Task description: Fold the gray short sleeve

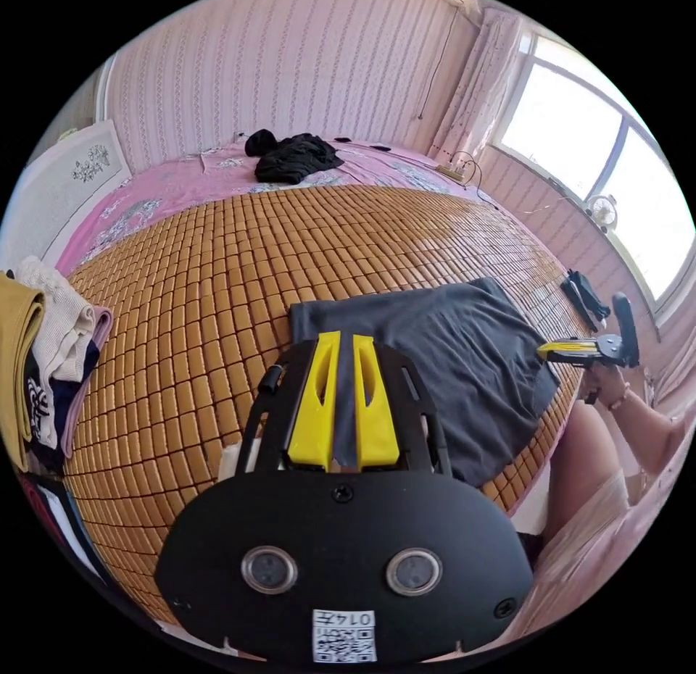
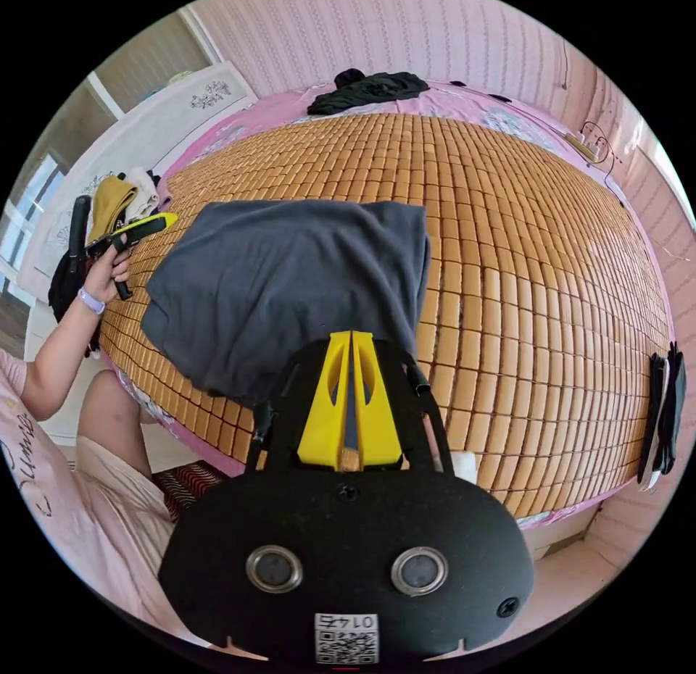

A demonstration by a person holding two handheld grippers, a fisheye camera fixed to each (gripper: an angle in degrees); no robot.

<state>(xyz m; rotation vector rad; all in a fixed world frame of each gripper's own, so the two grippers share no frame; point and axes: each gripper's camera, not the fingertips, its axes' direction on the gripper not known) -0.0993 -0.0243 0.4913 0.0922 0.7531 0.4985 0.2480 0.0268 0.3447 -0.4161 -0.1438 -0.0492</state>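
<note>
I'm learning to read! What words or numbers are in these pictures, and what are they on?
Sticker on the left tool: tiny backwards digits over a square code, unreadable.
Sticker on the right tool: the same.
Pink top: curly lettering, cut off, unreadable.

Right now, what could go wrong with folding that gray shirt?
The gray shirt lies bunched near the edge of the bamboo mat, so part of it might slide off toward the floor. The right gripper has its jaws nearly closed with no cloth clearly pinched; a lift may miss the shirt. The stack of clothes sits close to the mat's other edge and could get knocked.
</note>
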